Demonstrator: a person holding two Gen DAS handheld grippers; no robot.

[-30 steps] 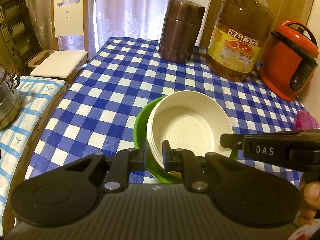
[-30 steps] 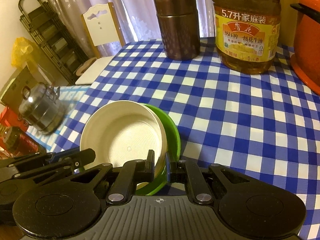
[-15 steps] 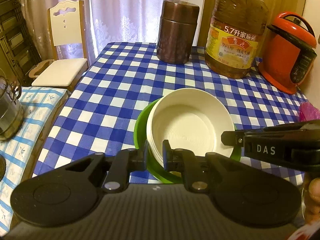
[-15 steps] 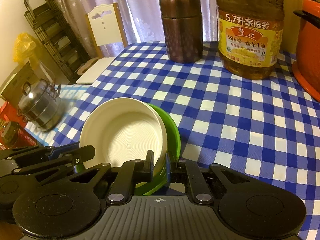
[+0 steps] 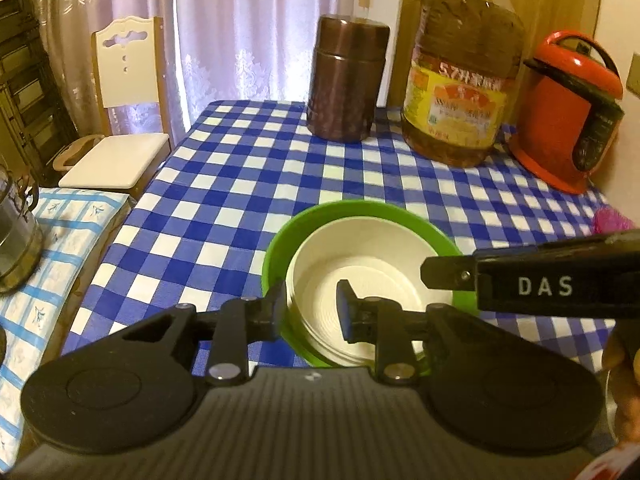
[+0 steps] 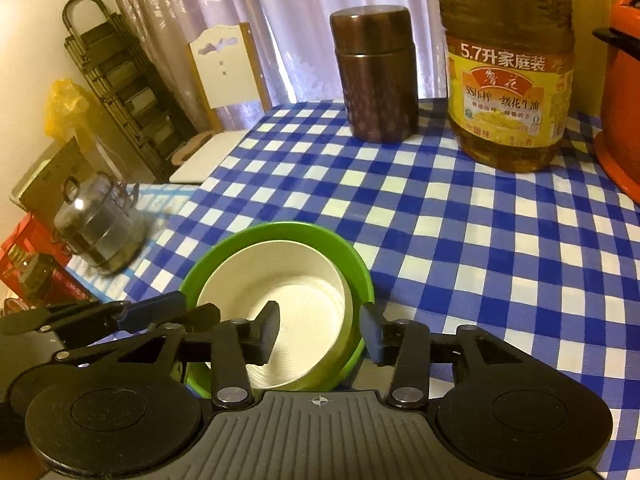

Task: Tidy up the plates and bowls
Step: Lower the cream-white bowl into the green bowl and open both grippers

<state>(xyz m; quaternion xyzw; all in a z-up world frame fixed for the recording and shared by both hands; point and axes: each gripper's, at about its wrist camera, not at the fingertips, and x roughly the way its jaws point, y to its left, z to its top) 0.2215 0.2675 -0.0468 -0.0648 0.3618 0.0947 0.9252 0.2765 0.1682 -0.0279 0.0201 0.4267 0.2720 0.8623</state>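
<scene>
Item: white bowl [image 5: 372,280], nested inside the green bowl [image 5: 360,216], the pair standing on the blue-and-white checked tablecloth [image 5: 240,184] near its front edge. The white bowl sat off-centre in the green one, toward you.

Your left gripper [image 5: 312,308]: fingers apart, straddling the near rims of both bowls, one finger outside the green wall, the other inside the white bowl; no pinch visible.

Your right gripper [image 6: 320,330]: fingers likewise spread, one inside the white bowl, the other outside the green rim on its right side.

Behind the bowls, well apart from them: brown canister [image 5: 346,80], upright; just beside it the oil jug [image 5: 460,80] with yellow label; red cooker [image 5: 568,112] at the far right.

Off the table, left: white chair [image 5: 124,112]; steel pot [image 6: 98,232] on a pale blue cloth.
</scene>
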